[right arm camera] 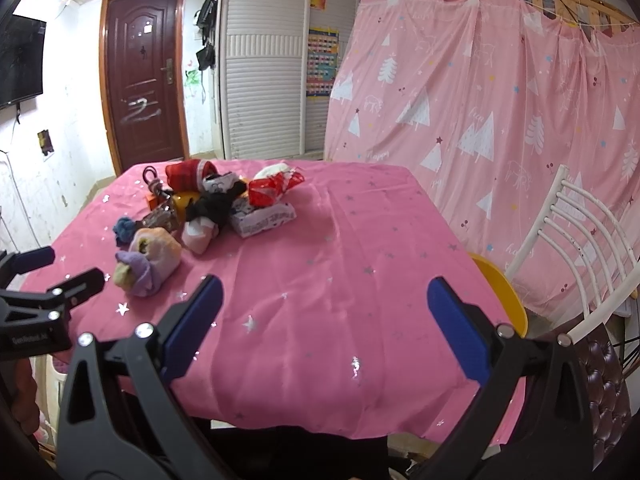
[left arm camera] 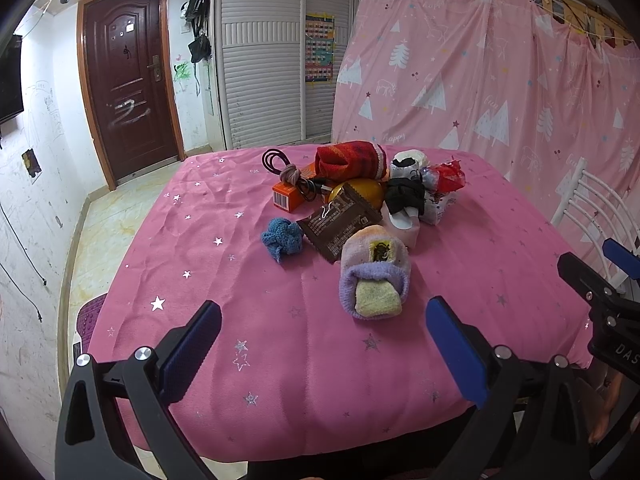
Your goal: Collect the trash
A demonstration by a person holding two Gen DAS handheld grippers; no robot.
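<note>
Trash lies mixed into a small heap near the far-left part of a table covered with a pink star-printed cloth [left arm camera: 248, 344]: a dark brown foil snack wrapper [left arm camera: 340, 224] lies flat at the heap's near side, and a crumpled red shiny wrapper [left arm camera: 450, 176] sits at its right edge, on top of a white printed packet [right arm camera: 266, 218]. An orange cardboard box [left arm camera: 286, 198] sits at the left of the heap under a coiled black cable [left arm camera: 290, 174]. Rolled socks surround them: a pastel purple and orange sock bundle [left arm camera: 374, 274] nearest the camera, a blue knitted one [left arm camera: 282, 238] beside the brown wrapper, a red striped one [left arm camera: 352, 160] at the back. The left gripper [left arm camera: 324, 334] hovers over the table's near edge, jaws spread wide, holding nothing. The right gripper [right arm camera: 324, 312] hangs over bare cloth, well apart from the heap, likewise wide and empty. A white metal chair [right arm camera: 576, 240] stands at the table's right side.
</note>
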